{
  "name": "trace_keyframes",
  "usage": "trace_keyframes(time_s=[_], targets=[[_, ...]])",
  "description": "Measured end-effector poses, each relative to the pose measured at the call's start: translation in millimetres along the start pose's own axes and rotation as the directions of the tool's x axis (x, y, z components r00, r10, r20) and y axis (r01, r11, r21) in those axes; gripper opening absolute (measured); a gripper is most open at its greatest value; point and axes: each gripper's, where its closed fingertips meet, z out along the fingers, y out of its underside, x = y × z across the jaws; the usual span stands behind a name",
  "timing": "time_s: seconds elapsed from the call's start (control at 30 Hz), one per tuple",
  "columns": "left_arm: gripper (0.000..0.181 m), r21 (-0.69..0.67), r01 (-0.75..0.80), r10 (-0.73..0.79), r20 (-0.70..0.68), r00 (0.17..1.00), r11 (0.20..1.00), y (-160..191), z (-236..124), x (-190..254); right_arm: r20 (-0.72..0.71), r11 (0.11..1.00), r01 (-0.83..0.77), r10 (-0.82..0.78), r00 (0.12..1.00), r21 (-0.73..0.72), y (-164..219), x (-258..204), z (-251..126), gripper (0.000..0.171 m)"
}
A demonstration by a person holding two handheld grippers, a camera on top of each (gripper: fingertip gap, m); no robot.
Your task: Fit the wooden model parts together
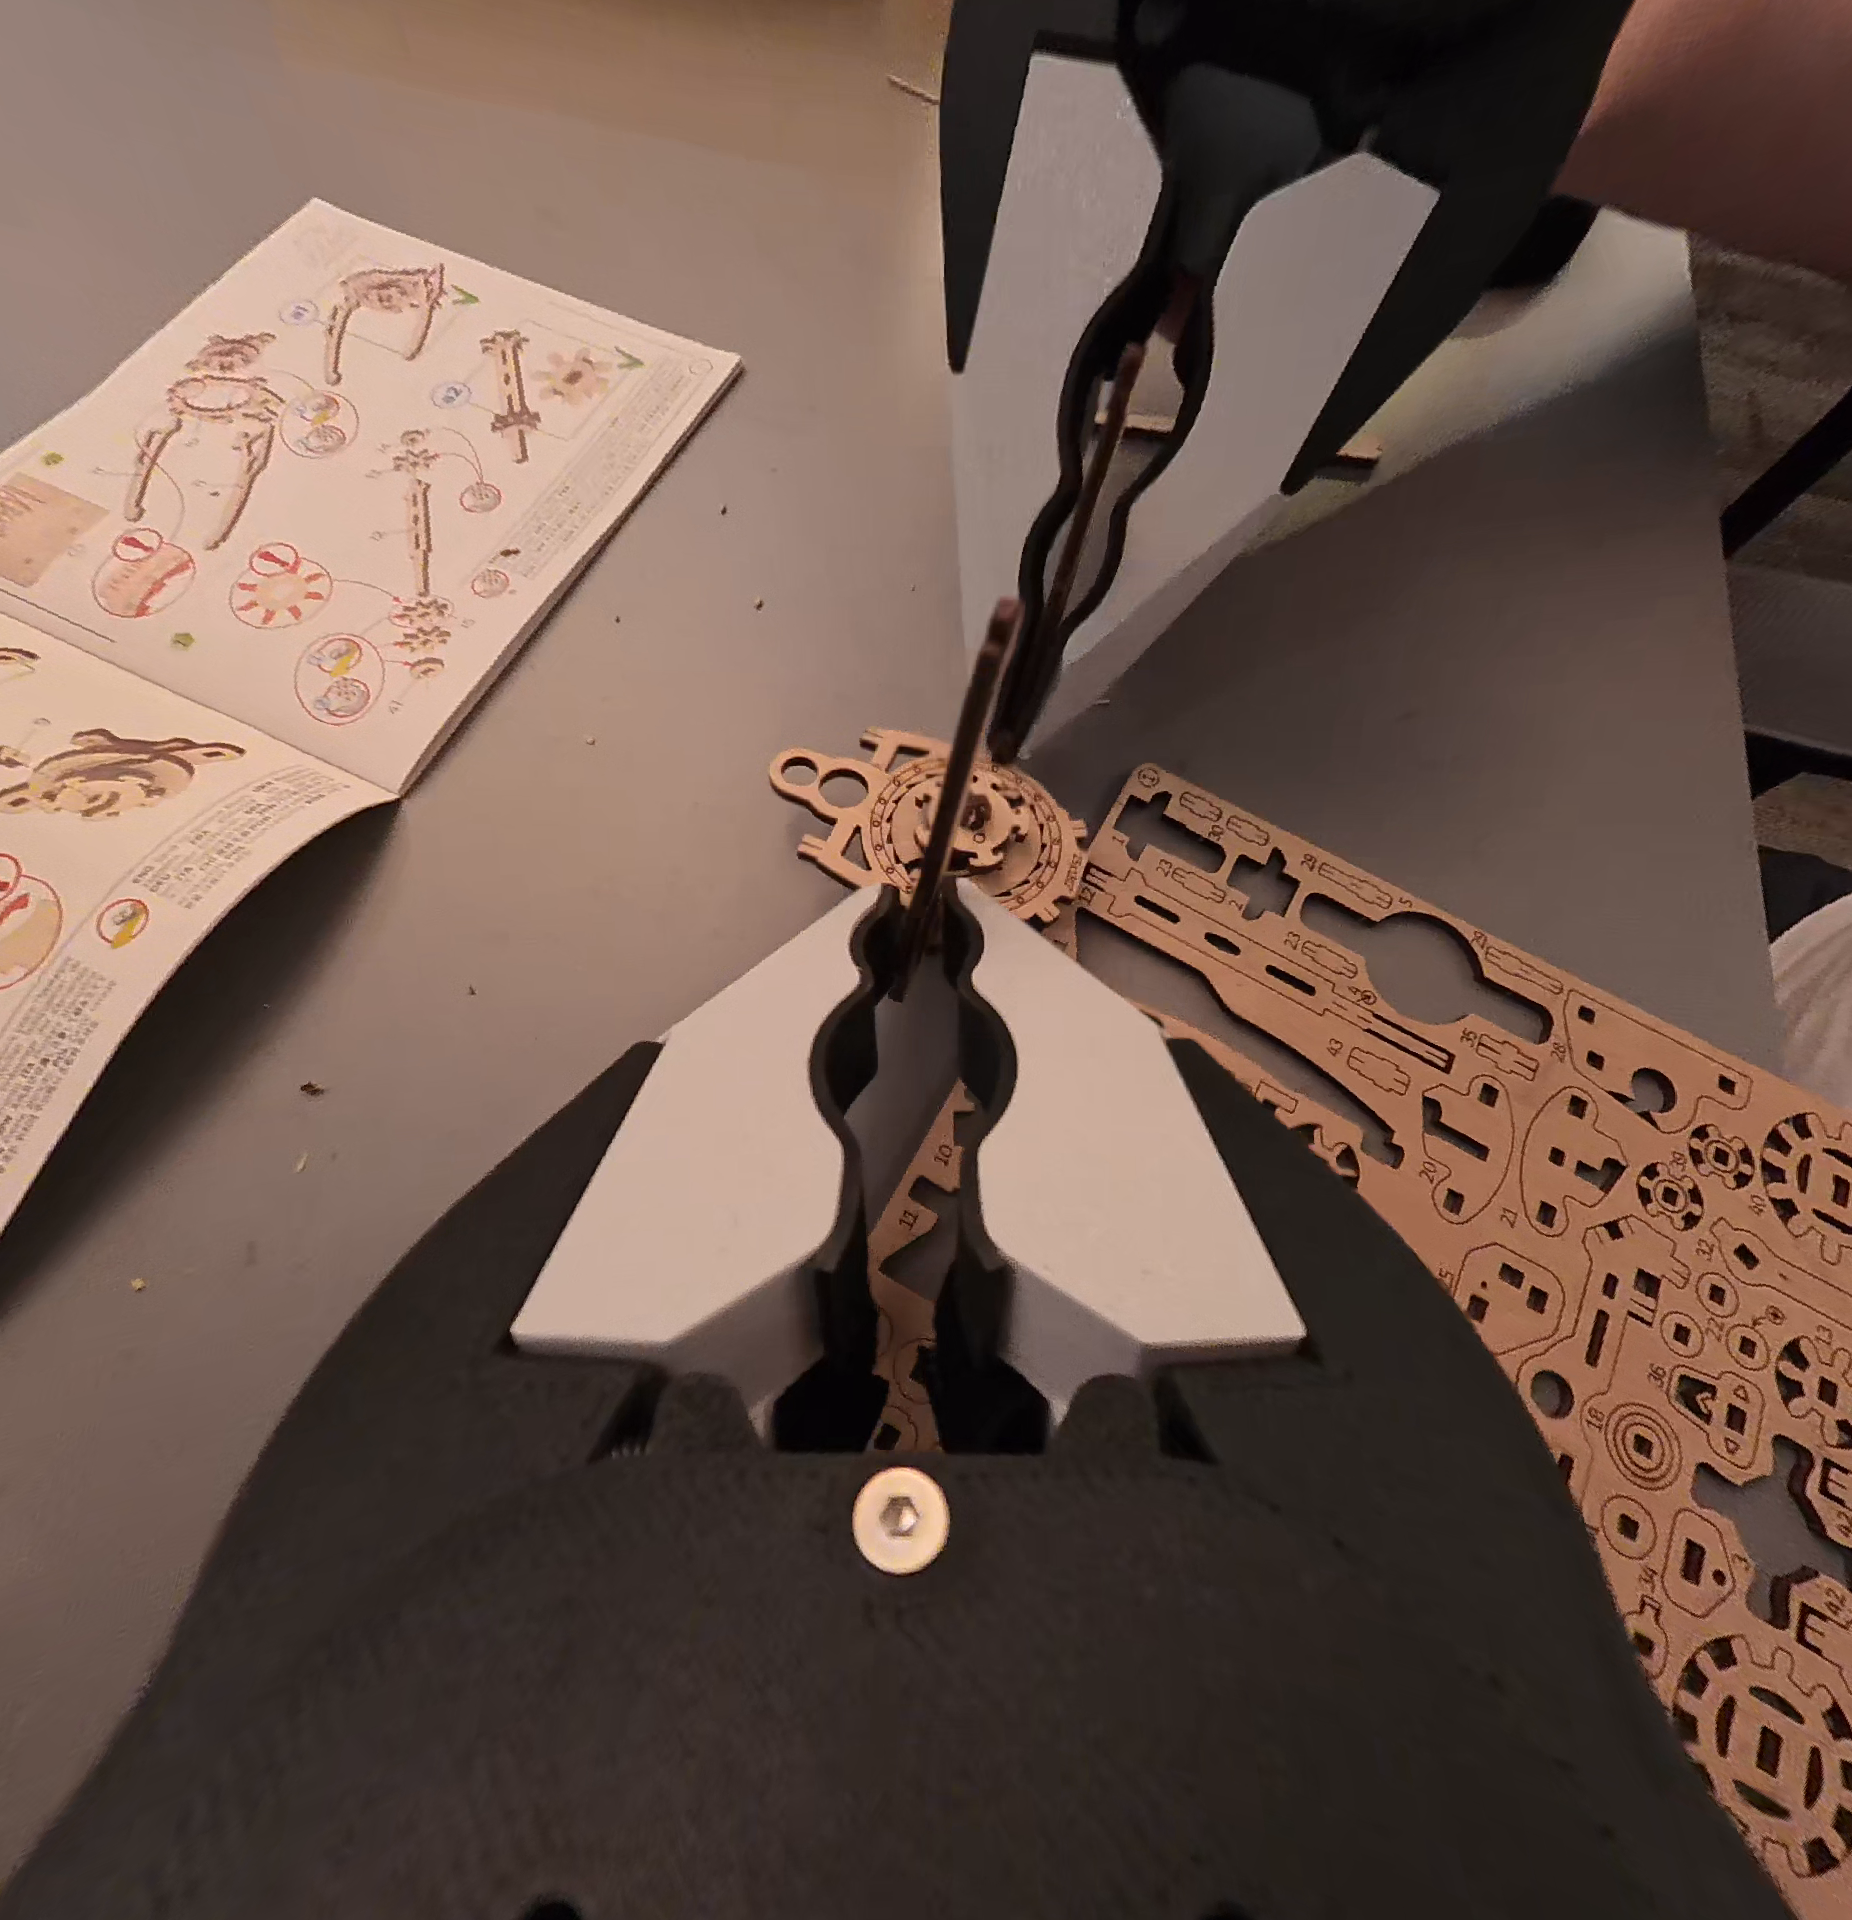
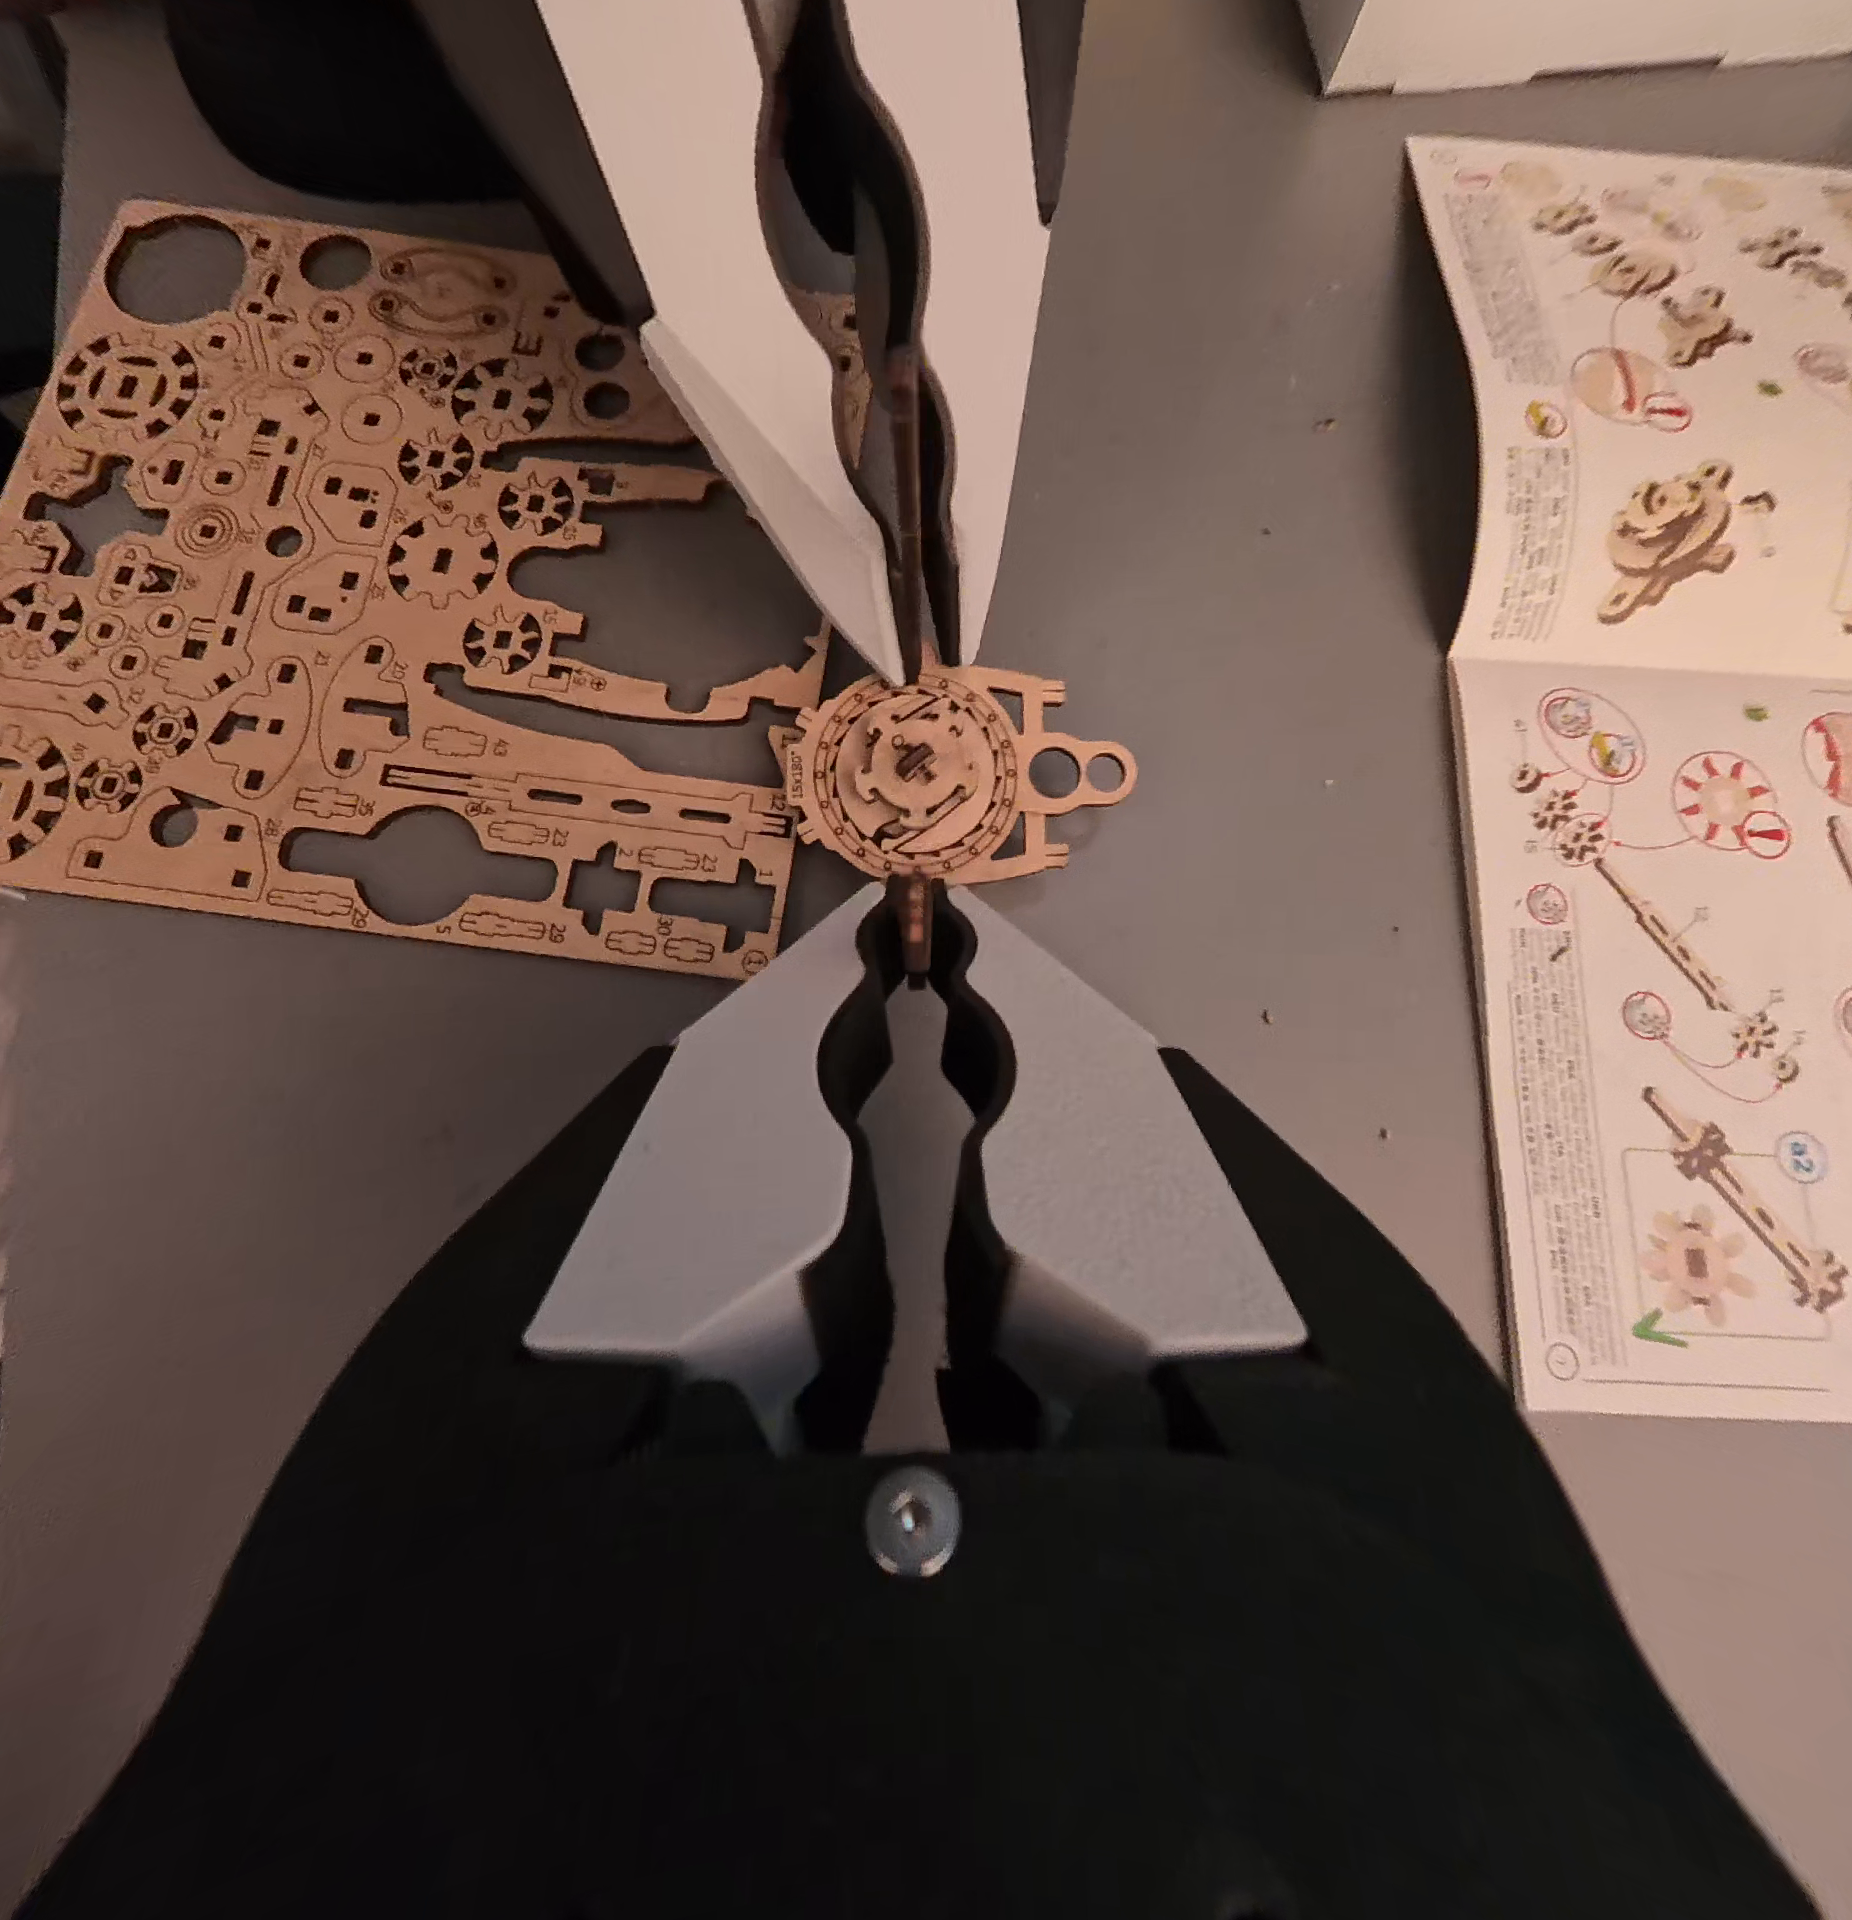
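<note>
A round wooden gear assembly (image 2: 922,774) with a looped tab lies flat on the grey table; it also shows in the left wrist view (image 1: 1015,831). My left gripper (image 1: 917,914) is shut on a thin wooden strip (image 1: 979,707) held edge-on just above the assembly. My right gripper (image 2: 914,920) is shut on a small thin wooden piece (image 2: 914,925) at the assembly's near edge. The two grippers face each other across the assembly: the right gripper (image 1: 1010,727) comes in from the top of the left wrist view, and the left gripper (image 2: 917,655) from the top of the right wrist view.
A laser-cut wooden parts sheet (image 2: 330,623) lies flat beside the assembly, also in the left wrist view (image 1: 1524,1195). An open instruction booklet (image 2: 1680,831) lies on the other side (image 1: 278,571). A white box (image 2: 1576,42) stands at the far edge. Wood crumbs dot the table. My hands' fingertips stand some 4 cm from each other.
</note>
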Motion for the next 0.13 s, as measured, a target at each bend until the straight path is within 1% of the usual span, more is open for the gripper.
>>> trace_keyframes(time_s=[0.03, 0.13], targets=[[0.006, 0.004, 0.005, -0.005, -0.003, 1.000, 1.000, -0.3, -0.1, 0.1, 0.009, 1.000, -0.003, 0.004, 1.000, -0.017, 0.4, -0.1, 0.1, 0.002], [0.006, 0.009, 0.010, -0.010, -0.004, 1.000, 1.000, -0.7, 0.0, -0.2, 0.020, 0.994, 0.027, -0.025, 0.999, -0.104, 1.4, -0.8, 0.6, 0.002]])
